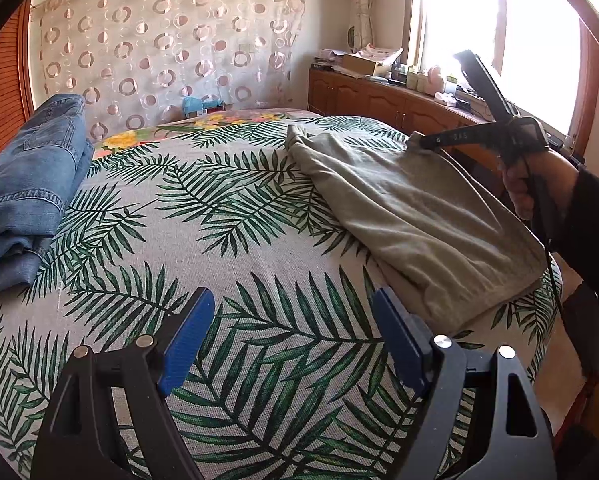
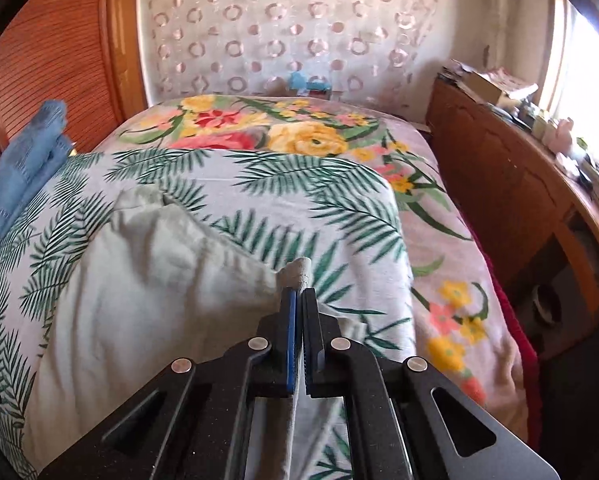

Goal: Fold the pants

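Grey-green pants (image 1: 411,216) lie partly folded on the leaf-print bedspread (image 1: 235,216), on the right side of the bed. My right gripper (image 2: 298,292) is shut on a corner of the pants (image 2: 155,272) and holds that corner slightly raised; it also shows in the left wrist view (image 1: 419,142) at the pants' far right edge. My left gripper (image 1: 293,300) is open and empty, hovering over bare bedspread just left of the pants' near corner.
Folded blue jeans (image 1: 27,184) sit at the bed's left edge by a wooden headboard (image 2: 59,64). A wooden cabinet (image 1: 379,100) with clutter runs along the right under the window. A floral blanket (image 2: 307,136) covers the far part of the bed.
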The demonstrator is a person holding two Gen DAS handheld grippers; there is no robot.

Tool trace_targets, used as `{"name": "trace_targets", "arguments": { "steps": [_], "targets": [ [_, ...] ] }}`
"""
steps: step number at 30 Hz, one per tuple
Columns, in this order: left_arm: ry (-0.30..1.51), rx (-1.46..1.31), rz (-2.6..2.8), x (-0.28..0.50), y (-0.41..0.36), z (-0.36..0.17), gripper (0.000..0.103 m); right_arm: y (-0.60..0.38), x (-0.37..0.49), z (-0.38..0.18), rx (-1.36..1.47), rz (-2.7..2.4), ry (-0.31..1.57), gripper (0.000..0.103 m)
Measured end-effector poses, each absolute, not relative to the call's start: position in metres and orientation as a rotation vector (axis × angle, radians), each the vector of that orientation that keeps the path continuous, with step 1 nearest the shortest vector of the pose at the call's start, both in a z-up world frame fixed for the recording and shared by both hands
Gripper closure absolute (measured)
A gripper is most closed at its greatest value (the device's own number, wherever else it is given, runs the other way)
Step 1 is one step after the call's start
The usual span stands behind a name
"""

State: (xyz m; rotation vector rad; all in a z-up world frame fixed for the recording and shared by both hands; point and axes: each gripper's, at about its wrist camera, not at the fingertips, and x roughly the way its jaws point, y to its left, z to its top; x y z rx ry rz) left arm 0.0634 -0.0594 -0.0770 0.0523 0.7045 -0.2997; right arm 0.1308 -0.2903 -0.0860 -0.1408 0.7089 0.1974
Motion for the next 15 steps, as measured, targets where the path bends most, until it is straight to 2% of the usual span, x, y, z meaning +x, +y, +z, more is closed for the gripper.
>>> {"name": "trace_targets", "arguments": {
  "steps": [7, 9, 12, 15],
  "targets": [
    [0.702, 0.053, -0.3, 0.062, -0.06, -0.076, 0.021, -0.312, 0.142, -0.099, -0.065, 0.17, 0.755, 0.099],
    [0.701, 0.053, -0.3, 0.062, -0.06, -0.076, 0.021, -0.313, 0.142, -0.099, -0.061, 0.164, 0.765, 0.094],
    [0.701, 0.053, -0.3, 0.062, -0.059, -0.076, 0.021, -0.314, 0.137, -0.093, -0.098, 0.127, 0.751, 0.091],
    [0.701, 0.053, -0.3, 0.061, -0.059, -0.076, 0.021, -0.312, 0.126, -0.089, -0.108, 0.116, 0.738, 0.081]
  ]
}}
